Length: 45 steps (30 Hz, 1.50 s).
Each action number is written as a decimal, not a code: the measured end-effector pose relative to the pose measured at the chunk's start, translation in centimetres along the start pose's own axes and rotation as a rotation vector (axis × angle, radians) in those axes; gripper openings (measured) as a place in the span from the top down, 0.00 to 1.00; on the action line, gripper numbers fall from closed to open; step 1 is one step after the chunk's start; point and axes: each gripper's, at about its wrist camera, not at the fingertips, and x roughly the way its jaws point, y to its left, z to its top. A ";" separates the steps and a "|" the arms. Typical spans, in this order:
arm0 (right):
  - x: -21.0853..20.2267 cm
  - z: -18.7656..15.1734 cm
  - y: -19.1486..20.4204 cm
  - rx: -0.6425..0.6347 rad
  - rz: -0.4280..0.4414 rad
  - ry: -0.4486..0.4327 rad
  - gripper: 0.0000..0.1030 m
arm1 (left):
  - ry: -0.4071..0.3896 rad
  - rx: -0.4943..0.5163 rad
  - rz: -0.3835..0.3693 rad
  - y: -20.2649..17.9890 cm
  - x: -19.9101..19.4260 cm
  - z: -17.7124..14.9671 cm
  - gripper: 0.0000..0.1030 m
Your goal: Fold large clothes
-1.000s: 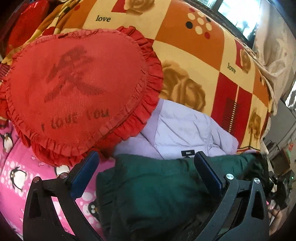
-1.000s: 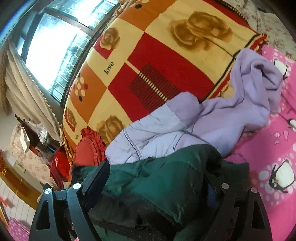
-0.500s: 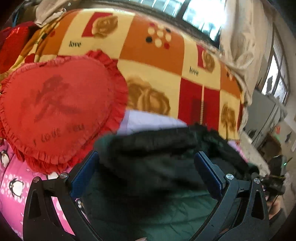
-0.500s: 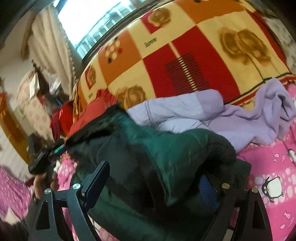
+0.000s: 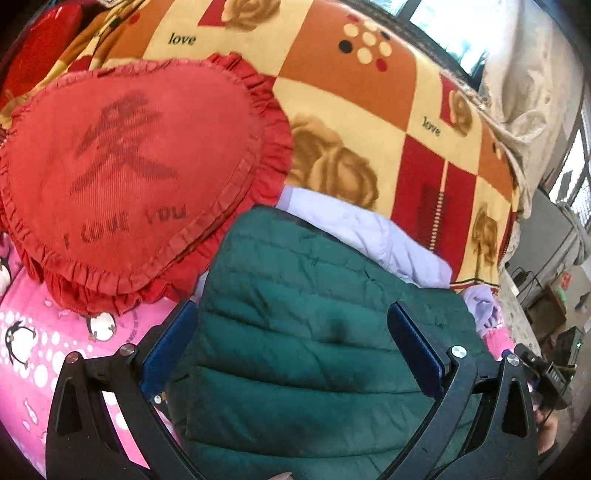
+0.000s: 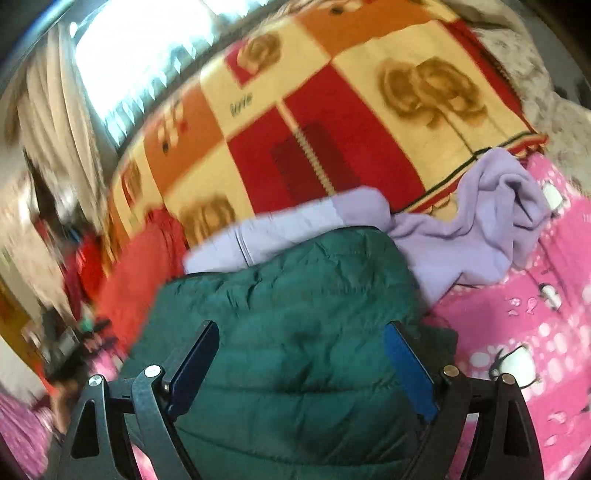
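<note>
We are holding the left gripper [image 5: 291,321] over the green jacket [image 5: 303,350], its two blue pads standing wide apart with the quilted cloth lying between them; the pads are not pinching it, so the jaws are released. In the right wrist view the right gripper [image 6: 301,345] is hanging the same way, spread wide over the same jacket [image 6: 295,332], and we are seeing no clamp on the cloth there either (that view is blurred, but the gap at each pad is plain enough). The jacket is filling the lower middle of both views, lying on the pink sheet [image 5: 33,332] with its penguin print.

At 10 o'clock from the left gripper, a red heart cushion [image 5: 136,173] is leaning just beside the jacket, its frill touching the green edge. At 12 to 1 o'clock, a lilac coat [image 5: 369,236] is lying behind the jacket, partly tucked under it. In the right wrist view the lilac cloth [image 6: 472,236] is spreading out toward 2 o'clock, onto the pink sheet [image 6: 535,332].

Farther off, a blanket [image 5: 332,92] of red, orange and cream squares with roses is rising behind everything. Beyond it, at 1 o'clock, a window [image 5: 450,26] is shining, with a pale curtain [image 5: 524,74] beside it.
</note>
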 end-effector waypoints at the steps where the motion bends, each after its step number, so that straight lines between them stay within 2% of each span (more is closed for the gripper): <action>1: 0.2 0.2 0.9 -0.056 -0.088 -0.006 0.14 | 0.006 0.007 0.015 -0.1 0.3 0.0 0.00; 3: 0.9 0.4 2.1 -0.118 -0.181 0.002 0.14 | 0.021 0.039 0.062 -0.4 1.4 0.0 0.00; 5: 2.4 0.8 3.0 -0.140 -0.208 0.045 0.14 | 0.044 0.092 0.128 -0.9 2.8 -0.1 0.00; 7: 3.6 1.3 3.8 -0.161 -0.228 0.056 0.14 | 0.113 0.116 0.185 -0.8 4.9 -0.6 0.00; 8: 4.5 1.6 4.1 -0.178 -0.232 0.065 0.14 | 0.164 0.107 0.190 -0.5 6.1 -1.0 0.00; 10: 6.2 1.5 3.7 -0.188 -0.259 0.099 0.14 | 0.205 0.075 0.173 0.4 7.0 -1.3 0.00; 13: 9.5 0.8 1.5 -0.126 -0.224 0.222 0.10 | 0.206 0.009 0.118 1.7 7.1 -1.7 0.00; 15: 10.7 0.4 0.6 -0.119 -0.207 0.251 0.05 | 0.192 -0.025 0.087 2.4 7.0 -2.3 0.00; 18: 12.0 -0.1 0.4 -0.138 -0.215 0.269 0.00 | 0.155 -0.019 0.096 2.1 6.4 -3.3 0.00; 23: 12.0 -0.4 -0.2 -0.116 -0.198 0.273 0.00 | 0.116 0.009 0.114 1.1 5.4 -4.6 0.00; 27: 11.0 -0.2 0.3 -0.115 -0.245 0.276 0.00 | 0.126 0.022 0.098 1.0 5.0 -5.1 0.00; 29: 9.6 0.3 1.2 -0.122 -0.270 0.243 0.01 | 0.145 0.046 0.091 0.5 4.8 -5.2 0.00; 31: 7.5 0.7 2.5 -0.128 -0.232 0.184 0.01 | 0.134 0.075 0.124 -0.3 4.0 -5.1 0.00; 33: 5.3 0.6 4.6 -0.148 -0.130 0.144 0.01 | 0.077 0.102 0.173 -1.7 2.7 -5.0 0.01; 35: 4.5 0.0 6.7 -0.197 -0.060 0.139 0.01 | -0.011 0.169 0.195 -3.6 1.1 -5.3 0.01; 37: 4.9 -1.3 8.7 -0.295 -0.033 0.168 0.01 | -0.046 0.238 0.231 -5.2 0.7 -5.9 0.01; 39: 6.9 -3.2 9.6 -0.382 -0.084 0.251 0.00 | 0.023 0.262 0.265 -5.3 2.3 -6.3 0.01; 40: 7.7 -4.2 9.6 -0.406 -0.092 0.274 0.00 | 0.098 0.259 0.268 -4.9 3.7 -6.7 0.01; 42: 7.7 -4.6 9.3 -0.399 -0.082 0.245 0.00 | 0.156 0.197 0.231 -3.5 4.6 -6.6 0.00; 45: 7.7 -4.5 9.3 -0.395 -0.087 0.249 0.00 | 0.183 0.159 0.188 -2.5 4.8 -6.2 0.00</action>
